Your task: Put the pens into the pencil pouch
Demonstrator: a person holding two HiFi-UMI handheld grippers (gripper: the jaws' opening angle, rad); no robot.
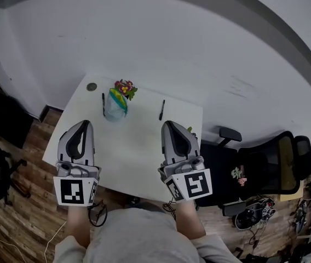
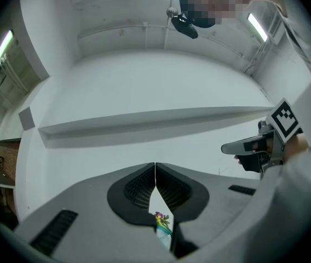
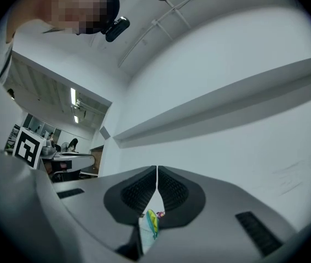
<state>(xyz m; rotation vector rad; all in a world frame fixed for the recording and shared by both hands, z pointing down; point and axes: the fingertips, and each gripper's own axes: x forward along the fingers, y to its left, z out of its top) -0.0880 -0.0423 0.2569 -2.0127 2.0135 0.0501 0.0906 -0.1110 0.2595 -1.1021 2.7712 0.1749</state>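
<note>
Head view: a white table (image 1: 144, 147) fills the middle of the frame, against a white wall. Near its far edge, left of centre, is the pencil pouch (image 1: 116, 102) — pale blue, with a flowered patch at its upper end. One dark pen (image 1: 104, 104) lies just beside the pouch on its left. A second pen (image 1: 161, 109) lies well apart to the right. A small round disc (image 1: 91, 86) sits in the table's upper left corner. The left tongs (image 1: 84, 125) and right tongs (image 1: 169, 126) are held over the near half of the table, both pointing towards the wall, short of the pens and pouch. Black office chairs (image 1: 265, 169) stand at lower right on a wooden floor (image 1: 29, 141).

Left gripper view: the tongs are pressed together with nothing between them. The flowered pouch shows in the gap low at centre, and the other gripper shows at the right edge.

Right gripper view: these tongs are pressed together too, holding nothing — the pouch again shows below their tips.
</note>
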